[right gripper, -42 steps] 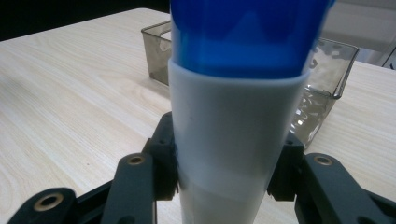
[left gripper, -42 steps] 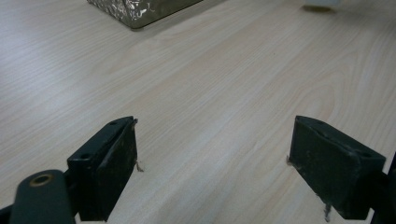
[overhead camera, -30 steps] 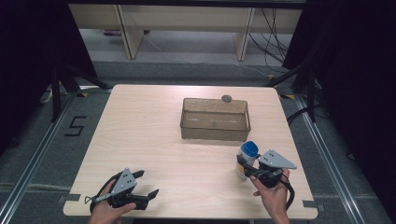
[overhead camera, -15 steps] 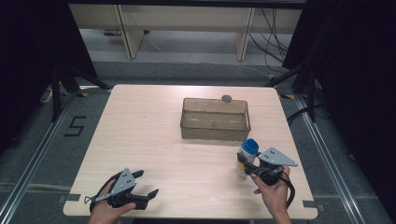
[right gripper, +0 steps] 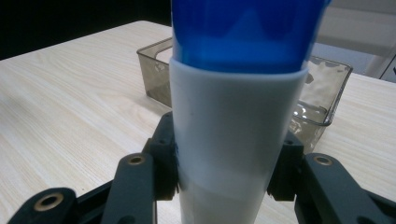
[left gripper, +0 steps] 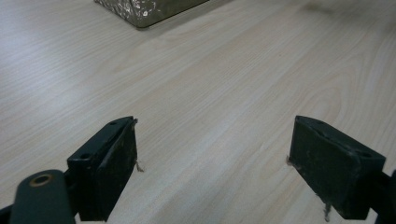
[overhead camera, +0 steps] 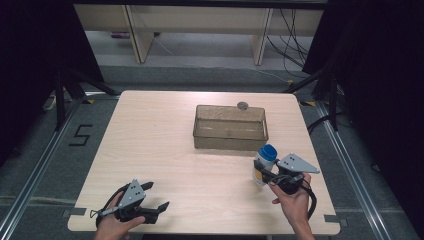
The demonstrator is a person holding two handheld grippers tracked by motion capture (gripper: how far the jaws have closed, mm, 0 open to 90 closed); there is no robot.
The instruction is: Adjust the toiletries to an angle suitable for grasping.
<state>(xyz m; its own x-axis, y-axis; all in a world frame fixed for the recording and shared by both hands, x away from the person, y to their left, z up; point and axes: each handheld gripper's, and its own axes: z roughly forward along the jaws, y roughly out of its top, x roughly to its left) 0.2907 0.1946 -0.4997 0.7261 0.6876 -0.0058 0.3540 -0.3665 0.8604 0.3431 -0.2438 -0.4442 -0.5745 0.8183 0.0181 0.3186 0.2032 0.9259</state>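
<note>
The right gripper [overhead camera: 264, 172] has its two black jaws clamped on the sides of a white cylindrical plastic bottle with a blue cap [overhead camera: 263, 164], which stands between them, upright and leaning slightly, at the near right part of the pale wooden table [overhead camera: 150, 145]; in the right gripper view the bottle [right gripper: 233, 140] rises straight up from between the jaws, with a pad pressed against each flank low on its body. Just beyond the bottle, ahead of this gripper, sits a smoky translucent rectangular plastic bin [overhead camera: 230, 127], close to the bottle but not touching it, and nothing lies between the two. A small round grey object [overhead camera: 243, 105] rests at the bin's far rim. Well off to the other side of this gripper, at the near left corner of the table, the left gripper [overhead camera: 150, 200] lies low over the wood with its jaws spread wide and nothing between them; its own view shows bare tabletop between the two pads [left gripper: 116, 163] and a corner of the bin [left gripper: 144, 9] far ahead. The bottle's body is smooth, matte white and unmarked on the side facing the camera, and the glossy blue cap flares a little wider than the body where they meet.
</note>
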